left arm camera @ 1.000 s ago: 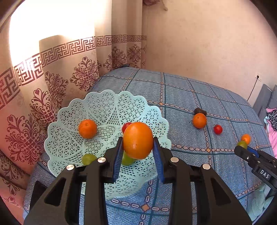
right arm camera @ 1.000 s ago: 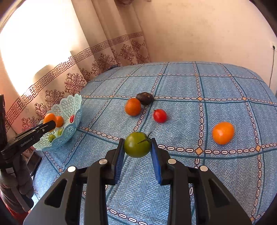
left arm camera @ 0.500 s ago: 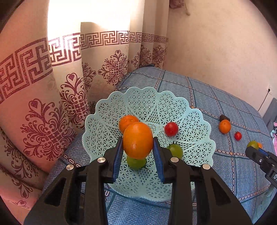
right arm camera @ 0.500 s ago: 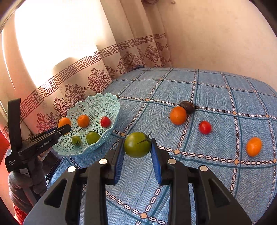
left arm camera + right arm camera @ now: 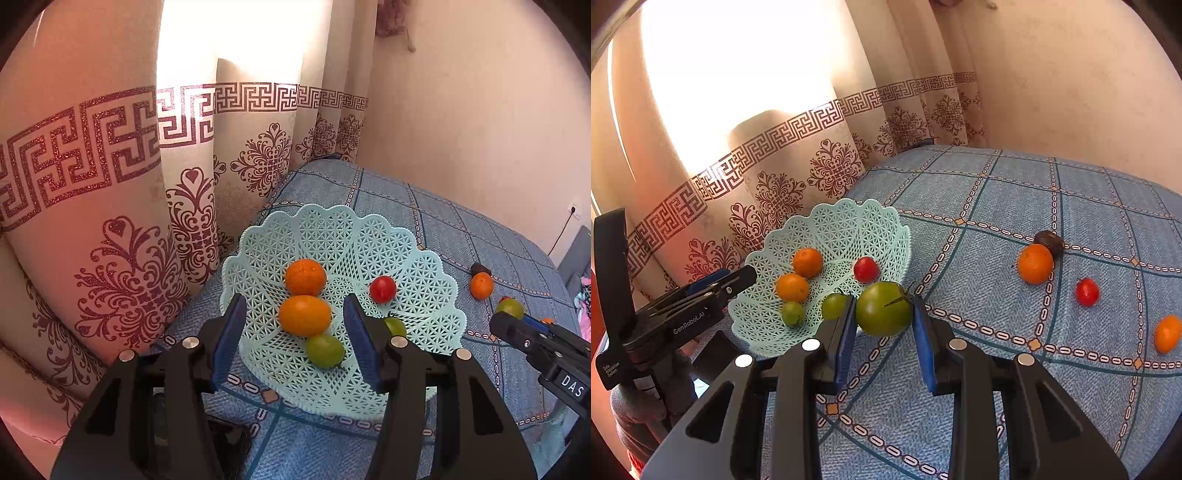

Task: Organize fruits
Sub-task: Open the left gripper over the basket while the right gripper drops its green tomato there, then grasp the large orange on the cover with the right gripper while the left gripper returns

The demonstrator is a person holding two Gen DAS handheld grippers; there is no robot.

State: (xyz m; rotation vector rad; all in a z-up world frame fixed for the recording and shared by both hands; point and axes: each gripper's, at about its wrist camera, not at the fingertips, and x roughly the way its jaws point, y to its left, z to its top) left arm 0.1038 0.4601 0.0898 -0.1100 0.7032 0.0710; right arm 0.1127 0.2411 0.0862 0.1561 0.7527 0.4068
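Mint lattice basket (image 5: 424, 266) sits at the bed (image 5: 1071, 206) edge by the curtain (image 5: 129, 221); we see our left hand-held gripper (image 5: 293, 341) spread wide over it, empty. Our right hand-held gripper (image 5: 884, 325) pinches a green tomato (image 5: 884, 308), seemingly just beside the rim.

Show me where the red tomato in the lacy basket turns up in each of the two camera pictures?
Left wrist view: the red tomato lies right of centre, on the right half of the basket, beyond the open left gripper.
Right wrist view: the red tomato lies left of centre, at the basket's right side, just behind the green tomato that the right gripper holds.
Shared landmark: the basket.
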